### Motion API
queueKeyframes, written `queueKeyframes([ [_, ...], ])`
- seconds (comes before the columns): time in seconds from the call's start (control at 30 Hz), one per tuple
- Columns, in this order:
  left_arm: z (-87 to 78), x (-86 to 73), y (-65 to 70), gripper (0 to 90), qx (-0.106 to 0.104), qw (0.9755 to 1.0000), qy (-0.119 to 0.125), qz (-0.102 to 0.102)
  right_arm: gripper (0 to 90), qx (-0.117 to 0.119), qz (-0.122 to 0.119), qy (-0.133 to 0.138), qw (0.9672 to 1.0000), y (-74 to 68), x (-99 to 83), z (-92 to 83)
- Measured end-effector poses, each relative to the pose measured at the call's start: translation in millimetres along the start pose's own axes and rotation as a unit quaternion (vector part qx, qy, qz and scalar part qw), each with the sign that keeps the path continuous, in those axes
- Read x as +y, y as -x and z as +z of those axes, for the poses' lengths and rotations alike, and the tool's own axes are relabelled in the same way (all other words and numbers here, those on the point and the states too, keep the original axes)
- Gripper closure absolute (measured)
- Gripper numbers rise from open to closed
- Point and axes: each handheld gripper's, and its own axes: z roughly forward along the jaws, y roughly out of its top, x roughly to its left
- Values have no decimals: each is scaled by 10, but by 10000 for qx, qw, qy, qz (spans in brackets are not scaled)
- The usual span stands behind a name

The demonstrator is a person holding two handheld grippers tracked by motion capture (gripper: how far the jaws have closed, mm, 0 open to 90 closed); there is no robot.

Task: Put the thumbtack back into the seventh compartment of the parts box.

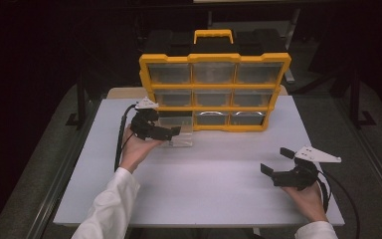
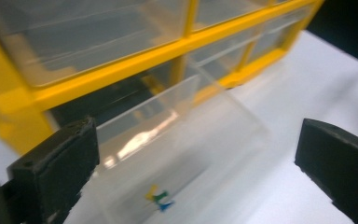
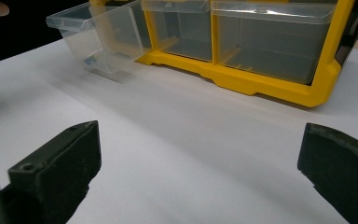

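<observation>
Two grippers stand with jaws spread wide and empty: the left gripper hangs just over the clear drawer pulled from the yellow cabinet, the right gripper rests well apart on the white table.

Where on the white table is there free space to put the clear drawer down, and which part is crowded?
The widest bare patch of the white table lies in front of the yellow organizer, between the left gripper and the right gripper. It is crowded at the back left, where the pulled-out clear drawer sits at the left gripper.
</observation>
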Motion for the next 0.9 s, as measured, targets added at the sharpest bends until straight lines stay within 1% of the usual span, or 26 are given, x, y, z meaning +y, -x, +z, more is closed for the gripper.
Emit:
queueKeyframes([
  [0.03,-15,-6,9,0,-28,10000,37,44,0,-7,-8,-7,10000,-1,0,1],
  [0.17,-89,-29,23,0,14,9998,177,54,0,-11,-8,-16,10000,-1,-4,2],
  [0.3,-160,-73,30,0,-31,9994,334,92,0,-20,-17,-28,10000,1,-7,4],
  [0.37,-199,-129,20,0,-92,9987,510,24,0,-26,-16,-53,10000,1,-11,8],
  [0.43,-215,-178,6,0,-78,9981,611,-29,0,-28,-22,-55,10000,2,-11,9],
  [0.47,-223,-211,-5,0,-22,9979,640,-28,0,-29,-26,-56,10000,2,-11,9],
  [0.7,-311,-375,-48,0,73,9965,834,-78,0,-30,-40,-62,10000,3,-13,11],
  [0.77,-339,-411,-52,0,73,9963,857,-88,0,-32,-34,-66,10000,3,-13,9],
  [0.9,-398,-501,-50,0,126,9959,894,-48,0,-39,-34,-64,10000,3,-14,7],
])
